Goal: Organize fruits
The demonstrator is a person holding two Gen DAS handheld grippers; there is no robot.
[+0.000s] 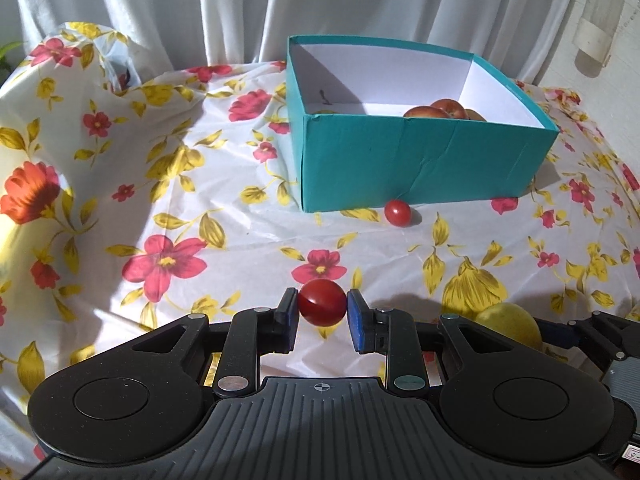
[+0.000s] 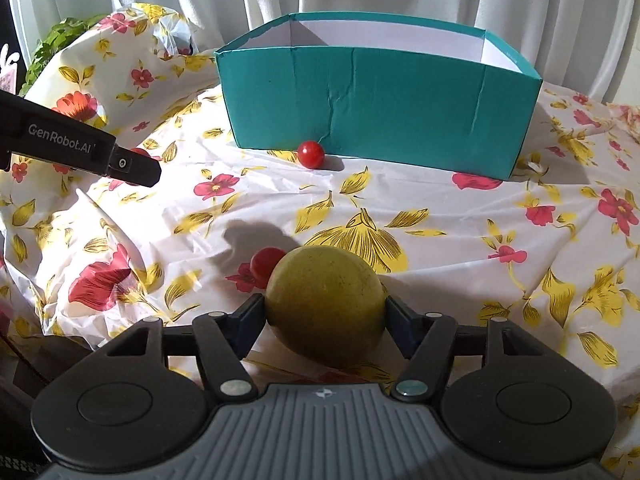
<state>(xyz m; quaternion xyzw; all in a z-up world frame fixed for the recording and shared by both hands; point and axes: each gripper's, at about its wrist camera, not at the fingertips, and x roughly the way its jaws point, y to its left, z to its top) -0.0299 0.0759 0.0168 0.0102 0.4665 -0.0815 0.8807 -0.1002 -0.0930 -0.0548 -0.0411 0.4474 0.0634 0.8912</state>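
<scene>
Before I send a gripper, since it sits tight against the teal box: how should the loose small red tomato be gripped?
Grip the small red round tomato across its widest middle, coming from above and the near side; the teal cardboard box wall blocks the far side.

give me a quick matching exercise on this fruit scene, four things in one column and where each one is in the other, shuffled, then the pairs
Things
1. held cherry tomato
2. yellow-green fruit
3. loose cherry tomato
4. apples

Places
A. inside the teal box
B. between the right gripper fingers
C. on the cloth against the box's front wall
D. clamped in the left gripper

Pairs: 1-D, 2-B, 3-C, 4-A
</scene>
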